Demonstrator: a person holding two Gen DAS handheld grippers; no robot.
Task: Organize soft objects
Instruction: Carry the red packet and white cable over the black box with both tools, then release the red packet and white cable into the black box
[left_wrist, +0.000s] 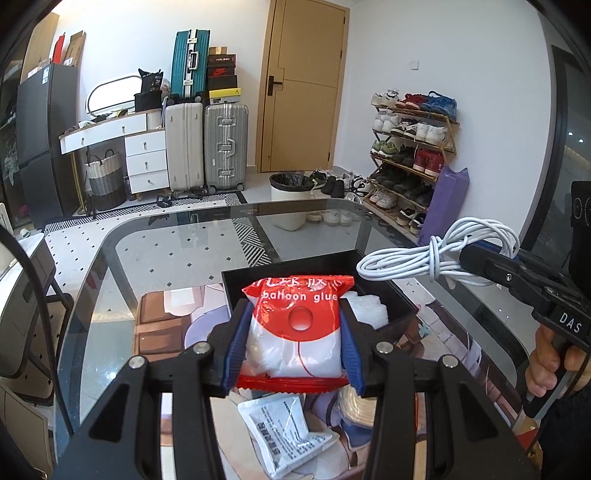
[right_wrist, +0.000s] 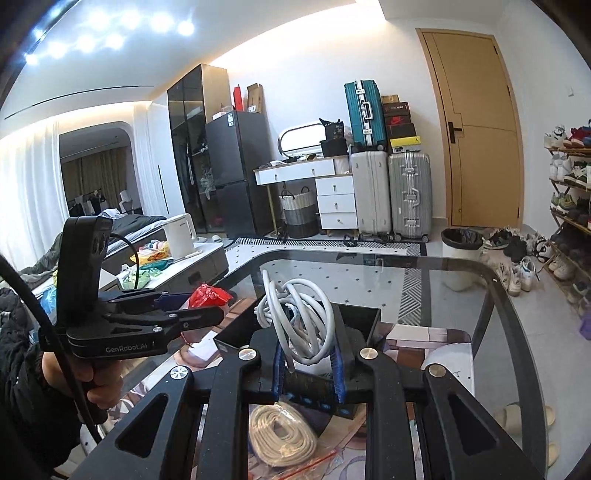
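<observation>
Above glass table (left_wrist: 177, 254), puffy red-white pouch (left_wrist: 295, 328) and coiled white cable (left_wrist: 424, 258).

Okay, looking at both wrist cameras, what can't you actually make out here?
- Black box contents: left wrist view, mostly hidden behind the balloon glue packet held in the left tongs.
- Box interior: right wrist view, blocked by the white cable bundle in the right tongs.
- Print on the flat white sachet: left wrist view, too small and blurred to read.
</observation>
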